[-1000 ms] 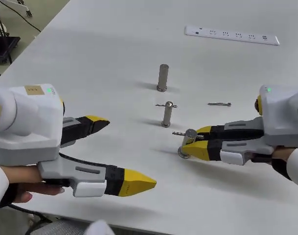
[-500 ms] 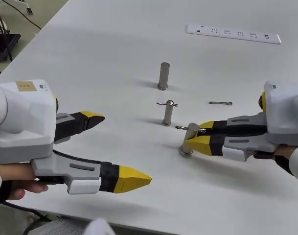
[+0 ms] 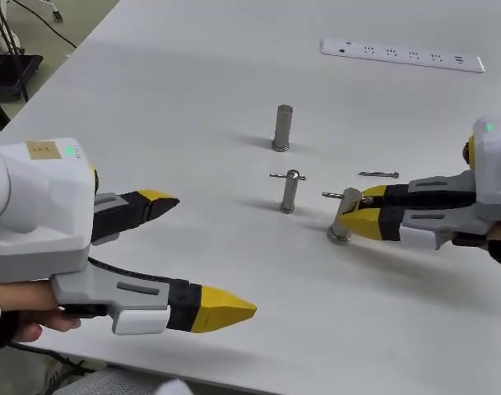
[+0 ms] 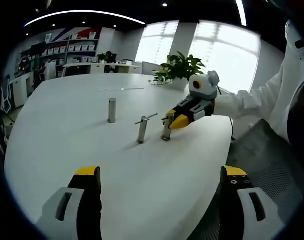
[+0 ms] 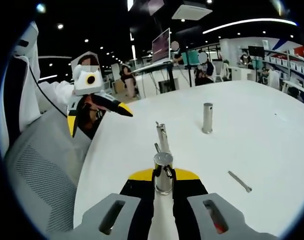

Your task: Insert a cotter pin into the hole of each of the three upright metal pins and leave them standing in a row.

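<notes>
Right gripper [image 3: 359, 210], right of frame: fingers closed on the nearest metal pin [image 3: 343, 218], which has a cotter through its top and leans slightly, base at the table [image 3: 192, 82]. Left gripper [image 3: 213, 255], lower left: fingers wide apart, empty.

Step reads as placement. Seat the base flat, in line with middle pin [image 3: 289, 191] and far pin [image 3: 283, 127]; part the fingers slowly, no nudge.

Count: three metal pins. Three cotters: two inserted, one loose cotter pin [image 3: 378, 174] right of centre. Far pin bare.

L: I hold my left gripper [image 3: 213, 253] at 8 o'clock, jaws spread wide, pointing toward 3 | R: my right gripper [image 3: 354, 210] at 3 o'clock, jaws clamped on a metal pin [image 3: 341, 227], pointing toward 9
</notes>
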`<state>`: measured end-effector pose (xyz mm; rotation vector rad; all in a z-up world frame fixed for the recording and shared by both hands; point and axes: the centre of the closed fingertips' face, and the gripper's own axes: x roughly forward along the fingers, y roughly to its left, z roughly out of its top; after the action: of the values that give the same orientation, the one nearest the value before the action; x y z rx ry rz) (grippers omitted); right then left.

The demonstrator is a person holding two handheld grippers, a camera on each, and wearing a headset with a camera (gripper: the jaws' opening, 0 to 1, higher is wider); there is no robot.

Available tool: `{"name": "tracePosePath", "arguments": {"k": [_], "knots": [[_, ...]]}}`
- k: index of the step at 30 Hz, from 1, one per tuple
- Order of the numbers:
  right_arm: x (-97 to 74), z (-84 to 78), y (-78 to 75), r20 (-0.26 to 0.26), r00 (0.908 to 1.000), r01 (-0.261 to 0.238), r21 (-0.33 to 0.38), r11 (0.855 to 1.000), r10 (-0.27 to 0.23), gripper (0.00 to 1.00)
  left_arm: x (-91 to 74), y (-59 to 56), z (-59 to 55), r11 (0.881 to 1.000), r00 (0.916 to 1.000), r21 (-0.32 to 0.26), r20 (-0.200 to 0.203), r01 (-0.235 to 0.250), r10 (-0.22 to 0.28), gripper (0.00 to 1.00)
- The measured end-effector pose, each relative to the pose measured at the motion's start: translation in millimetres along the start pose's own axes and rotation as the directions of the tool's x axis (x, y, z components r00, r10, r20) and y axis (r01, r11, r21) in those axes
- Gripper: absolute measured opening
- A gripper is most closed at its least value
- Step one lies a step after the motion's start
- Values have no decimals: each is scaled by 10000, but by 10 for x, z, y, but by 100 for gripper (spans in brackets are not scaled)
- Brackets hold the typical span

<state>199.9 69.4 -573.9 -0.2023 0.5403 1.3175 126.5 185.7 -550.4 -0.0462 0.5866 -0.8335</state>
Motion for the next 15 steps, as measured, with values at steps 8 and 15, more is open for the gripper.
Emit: {"name": "tracePosePath", "arguments": {"k": [8, 15], "knots": [[11, 63, -156, 285, 9989, 359, 171, 9992, -364, 7, 15, 14, 24, 10000, 10000, -7, -18, -57, 57, 99], [3, 64, -216, 345, 9980, 532, 58, 9986, -534, 7, 4, -8, 78, 9999, 9999, 126, 37, -100, 99, 99]]}}
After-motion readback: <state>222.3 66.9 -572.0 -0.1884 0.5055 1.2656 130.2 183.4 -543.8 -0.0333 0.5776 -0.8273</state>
